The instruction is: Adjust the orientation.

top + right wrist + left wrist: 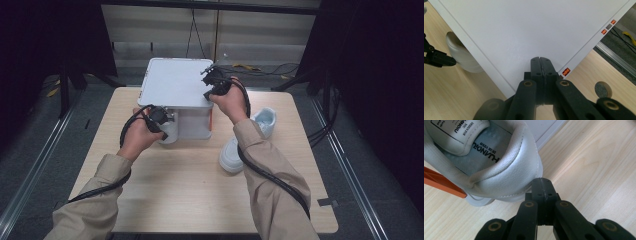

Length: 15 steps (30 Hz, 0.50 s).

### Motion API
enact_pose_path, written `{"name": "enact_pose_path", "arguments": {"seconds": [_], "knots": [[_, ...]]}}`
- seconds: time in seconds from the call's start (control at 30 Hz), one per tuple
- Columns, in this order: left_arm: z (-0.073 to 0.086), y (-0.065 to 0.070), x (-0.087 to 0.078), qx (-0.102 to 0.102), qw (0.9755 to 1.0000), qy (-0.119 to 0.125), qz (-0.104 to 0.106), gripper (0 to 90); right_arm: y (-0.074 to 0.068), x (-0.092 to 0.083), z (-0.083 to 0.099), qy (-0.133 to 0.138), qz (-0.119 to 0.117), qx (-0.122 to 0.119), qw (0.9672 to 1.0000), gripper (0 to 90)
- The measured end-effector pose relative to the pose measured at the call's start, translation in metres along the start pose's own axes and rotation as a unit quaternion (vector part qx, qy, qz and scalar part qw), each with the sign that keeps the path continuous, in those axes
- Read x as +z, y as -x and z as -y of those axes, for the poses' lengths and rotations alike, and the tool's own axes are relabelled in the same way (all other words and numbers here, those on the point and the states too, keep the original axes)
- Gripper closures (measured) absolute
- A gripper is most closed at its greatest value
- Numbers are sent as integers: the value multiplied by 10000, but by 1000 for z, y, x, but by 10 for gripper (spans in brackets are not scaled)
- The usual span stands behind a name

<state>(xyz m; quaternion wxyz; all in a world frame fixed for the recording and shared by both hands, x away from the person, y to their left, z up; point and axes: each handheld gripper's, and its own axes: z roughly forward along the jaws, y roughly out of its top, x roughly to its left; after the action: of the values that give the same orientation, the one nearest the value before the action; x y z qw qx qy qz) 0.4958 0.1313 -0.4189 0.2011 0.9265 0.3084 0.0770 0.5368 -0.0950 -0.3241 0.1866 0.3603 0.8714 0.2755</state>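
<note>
A pale wooden worktop [180, 200] fills the middle of the frame. At its upper centre stands a white box [175, 85] with a flat lid. The left gripper [159, 116] sits at the box's lower left corner, just beside a white shoe [169, 134] that pokes out from the box's front. The right gripper [215, 82] rests at the lid's right edge. A second white shoe [250, 140] lies on the worktop right of the box, beside the right sleeve [270, 175].

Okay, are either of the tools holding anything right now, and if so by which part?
Nothing is held. The left tool is shut, empty, at the heel of the white shoe. The right tool is shut, empty, over the white box lid.
</note>
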Motion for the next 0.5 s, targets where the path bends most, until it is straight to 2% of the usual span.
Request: {"name": "enact_pose_path", "arguments": {"seconds": [0.17, 0.2, 0.4, 0.43, 0.5], "knots": [[-3, -3, 4, -38, 9999, 99, -118, 900, -1, 0, 0, -22, 25, -16, 10000, 900], [-3, -4, 4, -137, 9998, 146, -54, 900, -1, 0, 0, -5, 21, -22, 10000, 900], [0, -5, 4, -206, 9996, 208, 22, 900, -1, 0, 1, 34, 20, 5, 10000, 900], [1, -5, 4, -244, 9996, 139, 29, 900, -1, 0, 1, 34, 20, 5, 10000, 900], [3, -4, 3, -289, 9992, 112, 262, 900, 0, 0, 2, 47, 25, -6, 10000, 900]]}}
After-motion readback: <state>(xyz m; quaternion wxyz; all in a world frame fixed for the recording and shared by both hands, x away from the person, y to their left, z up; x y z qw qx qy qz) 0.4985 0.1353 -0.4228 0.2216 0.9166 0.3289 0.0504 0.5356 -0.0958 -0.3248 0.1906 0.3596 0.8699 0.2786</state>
